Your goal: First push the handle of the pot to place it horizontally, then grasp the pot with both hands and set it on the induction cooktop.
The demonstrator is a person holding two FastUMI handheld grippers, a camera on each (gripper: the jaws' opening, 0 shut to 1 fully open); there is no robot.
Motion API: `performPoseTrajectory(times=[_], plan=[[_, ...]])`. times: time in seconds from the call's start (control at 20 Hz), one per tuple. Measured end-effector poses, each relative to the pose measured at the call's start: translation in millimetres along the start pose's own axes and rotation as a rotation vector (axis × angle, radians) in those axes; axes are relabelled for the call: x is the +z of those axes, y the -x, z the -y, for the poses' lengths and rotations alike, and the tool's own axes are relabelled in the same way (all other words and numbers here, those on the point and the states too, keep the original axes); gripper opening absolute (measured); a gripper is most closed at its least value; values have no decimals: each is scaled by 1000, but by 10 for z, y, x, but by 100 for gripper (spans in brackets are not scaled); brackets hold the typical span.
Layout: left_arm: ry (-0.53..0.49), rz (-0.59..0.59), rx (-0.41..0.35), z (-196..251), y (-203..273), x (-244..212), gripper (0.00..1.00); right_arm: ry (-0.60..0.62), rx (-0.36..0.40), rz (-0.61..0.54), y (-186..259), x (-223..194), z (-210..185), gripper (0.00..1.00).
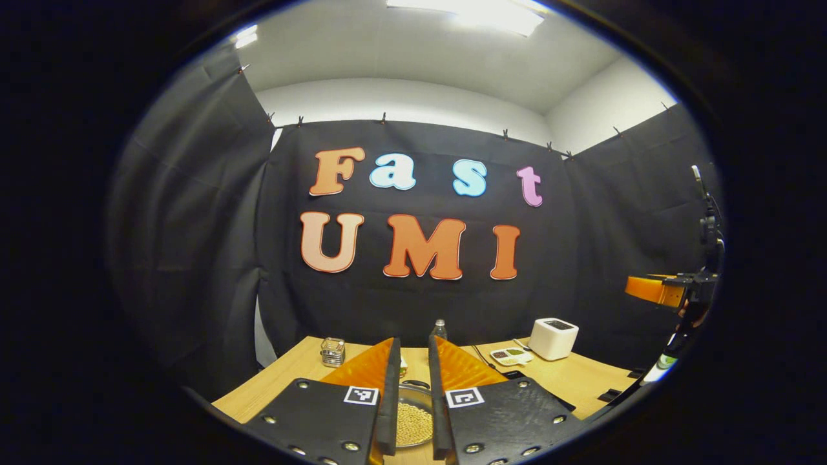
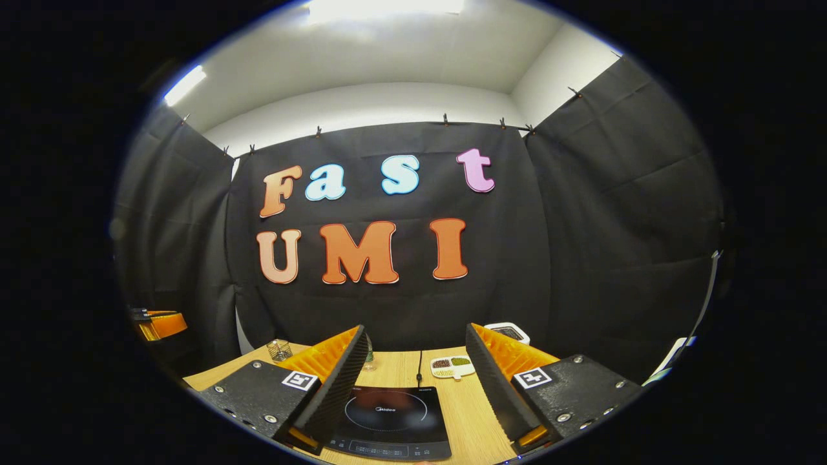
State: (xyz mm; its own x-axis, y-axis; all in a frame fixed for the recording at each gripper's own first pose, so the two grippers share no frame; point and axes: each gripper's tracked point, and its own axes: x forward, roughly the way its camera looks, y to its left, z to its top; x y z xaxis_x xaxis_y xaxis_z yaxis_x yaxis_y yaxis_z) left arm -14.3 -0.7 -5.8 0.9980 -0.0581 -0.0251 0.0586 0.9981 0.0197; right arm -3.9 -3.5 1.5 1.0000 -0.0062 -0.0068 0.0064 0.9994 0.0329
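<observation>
Pot [image 1: 413, 423] of pale grains, left jaws narrow; sectioned dish [image 2: 452, 366], right jaws wide

recording booth | black cloth walls [image 2: 614, 213] | wooden table [image 2: 468, 413] | induction cooktop [image 2: 391, 420]

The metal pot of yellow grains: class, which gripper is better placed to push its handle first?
Probably the left. The left gripper points straight at the metal pot of yellow grains, while the right gripper, open wide, faces the black induction cooktop. The handle itself isn't visible.
</observation>
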Motion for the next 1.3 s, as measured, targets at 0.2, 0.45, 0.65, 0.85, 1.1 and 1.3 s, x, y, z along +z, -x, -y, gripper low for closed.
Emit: performPoseTrajectory(times=[0.2,0.45,0.65,0.85,1.1,1.3], plan=[[1,-25,-42,111,-9,-123,10,-25,-16,3,-6,-6,43,95],[13,-101,6,-115,-21,-452,3,-51,-30,-8,-30,-41,89,94],[3,-208,0,-198,74,-918,3,-53,-54,-10,-61,-63,127,94],[-39,-282,59,-388,161,-1237,5,-41,-69,-4,-86,-64,130,94],[-17,-401,38,-396,246,-1757,3,-48,-56,-19,-112,-130,72,94],[-36,-474,63,-423,292,-2075,3,-49,-53,-29,-133,-171,49,94]])
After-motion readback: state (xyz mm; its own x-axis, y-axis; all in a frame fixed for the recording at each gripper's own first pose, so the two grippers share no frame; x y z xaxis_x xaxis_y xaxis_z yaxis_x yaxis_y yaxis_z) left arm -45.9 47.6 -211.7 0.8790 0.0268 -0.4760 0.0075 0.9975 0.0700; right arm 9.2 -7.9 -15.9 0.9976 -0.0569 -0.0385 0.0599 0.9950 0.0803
